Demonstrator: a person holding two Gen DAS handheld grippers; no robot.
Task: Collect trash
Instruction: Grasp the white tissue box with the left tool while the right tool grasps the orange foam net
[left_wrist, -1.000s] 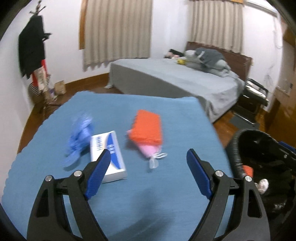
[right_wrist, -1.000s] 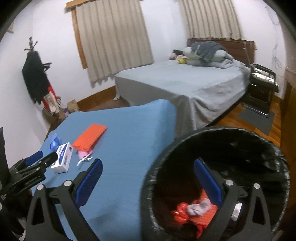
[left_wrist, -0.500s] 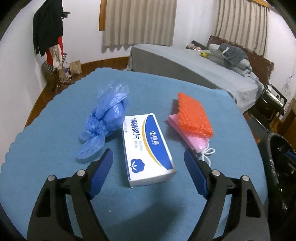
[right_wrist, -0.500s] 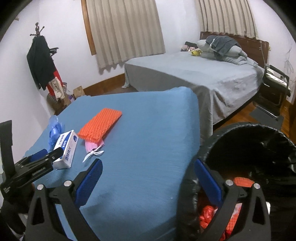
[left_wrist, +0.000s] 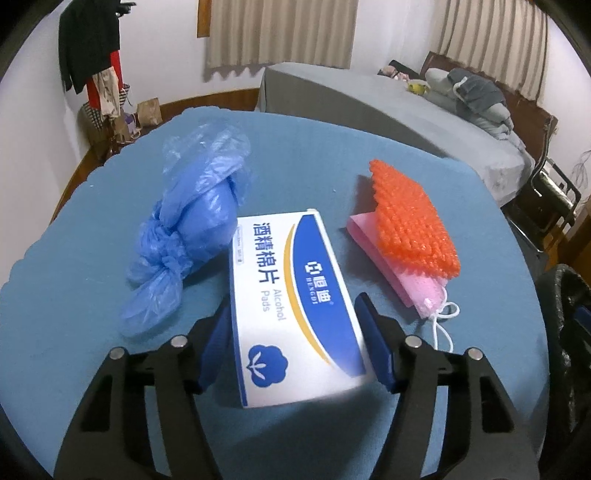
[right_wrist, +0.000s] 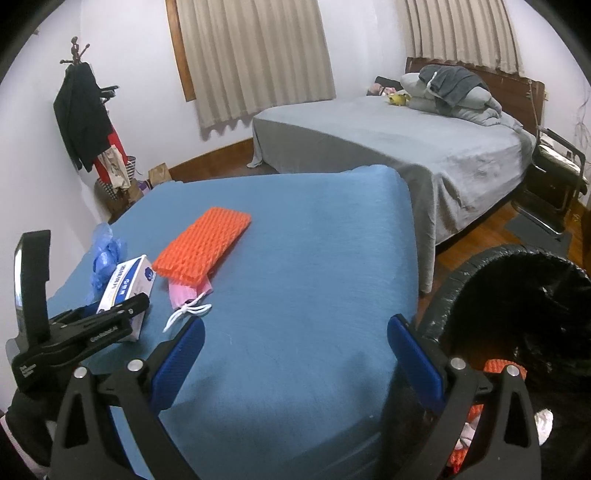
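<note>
We see the alcohol pads box (left_wrist: 291, 306) lying flat on the blue table (left_wrist: 295, 155), between the closing jaws of our left gripper (left_wrist: 295, 343), whose pads do not yet press it. A knotted blue plastic bag (left_wrist: 192, 229) touches its left side; orange foam netting (left_wrist: 413, 221) over a pink mask (left_wrist: 410, 284) lies right. Our right gripper (right_wrist: 295, 354) hangs wide apart and empty beside the black trash bin (right_wrist: 480, 273).

One box (left_wrist: 291, 306), one blue bag (left_wrist: 192, 229), one orange foam net (left_wrist: 410, 225), one pink mask (left_wrist: 402, 280), one bin (right_wrist: 517, 295).
</note>
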